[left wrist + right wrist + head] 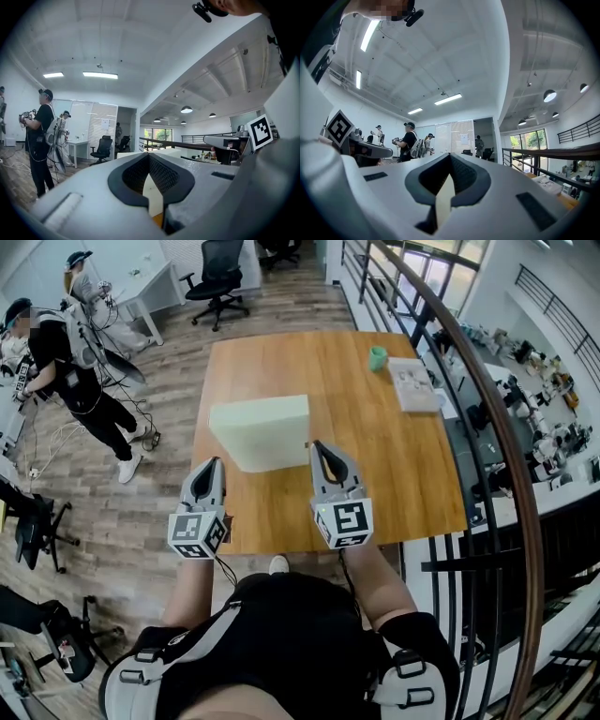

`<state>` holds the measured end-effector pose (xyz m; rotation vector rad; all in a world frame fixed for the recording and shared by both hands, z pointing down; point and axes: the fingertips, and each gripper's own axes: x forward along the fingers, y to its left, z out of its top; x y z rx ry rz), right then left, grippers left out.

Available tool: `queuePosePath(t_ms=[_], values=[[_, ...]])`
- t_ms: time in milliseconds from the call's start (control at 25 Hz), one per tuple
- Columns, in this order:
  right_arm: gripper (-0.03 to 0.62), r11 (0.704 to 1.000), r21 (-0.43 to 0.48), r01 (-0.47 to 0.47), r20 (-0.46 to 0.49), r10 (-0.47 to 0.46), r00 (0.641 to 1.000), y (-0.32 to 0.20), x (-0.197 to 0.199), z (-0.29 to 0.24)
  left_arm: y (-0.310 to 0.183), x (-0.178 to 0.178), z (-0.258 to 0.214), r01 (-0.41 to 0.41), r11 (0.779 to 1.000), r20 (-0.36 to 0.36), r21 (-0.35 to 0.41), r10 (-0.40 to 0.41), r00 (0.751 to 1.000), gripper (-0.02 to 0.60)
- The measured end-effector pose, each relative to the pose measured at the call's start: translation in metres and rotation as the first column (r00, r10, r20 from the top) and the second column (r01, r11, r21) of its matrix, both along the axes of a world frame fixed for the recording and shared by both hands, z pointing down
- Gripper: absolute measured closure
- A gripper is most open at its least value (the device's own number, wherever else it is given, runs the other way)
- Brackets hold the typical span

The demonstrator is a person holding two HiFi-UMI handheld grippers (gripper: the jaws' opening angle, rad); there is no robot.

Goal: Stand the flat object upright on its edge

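Note:
A pale, flat foam block (262, 432) lies flat on the wooden table (412, 484), near its front left. My left gripper (215, 461) is shut and empty, with its tip just short of the block's front left corner. My right gripper (316, 444) is also shut and empty, its tip right beside the block's right front corner; I cannot tell whether it touches. In the left gripper view, the shut left gripper (149, 154) shows a sliver of the pale block (152, 192) past its tip. In the right gripper view, the right gripper (451, 155) shows the same pale block (444, 201).
A green cup (377, 358) and a booklet (413, 385) sit at the table's far right. A dark railing (497, 427) runs along the right side. Two people (80, 381) stand on the floor to the left, and an office chair (220, 277) stands beyond the table.

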<state>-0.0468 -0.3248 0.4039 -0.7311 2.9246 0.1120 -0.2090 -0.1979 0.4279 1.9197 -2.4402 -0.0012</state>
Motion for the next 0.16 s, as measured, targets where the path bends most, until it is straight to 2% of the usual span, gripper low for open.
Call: queuePosePath(t_ms=[160], values=[[0.589, 1.000, -0.005, 0.015, 0.005, -0.015, 1.000, -0.0025, 0.0009, 0.0025, -0.0047, 0.0052, -0.0021, -0.024, 1.000, -0.056, 0.018, 0.025, 0.998, 0.577]])
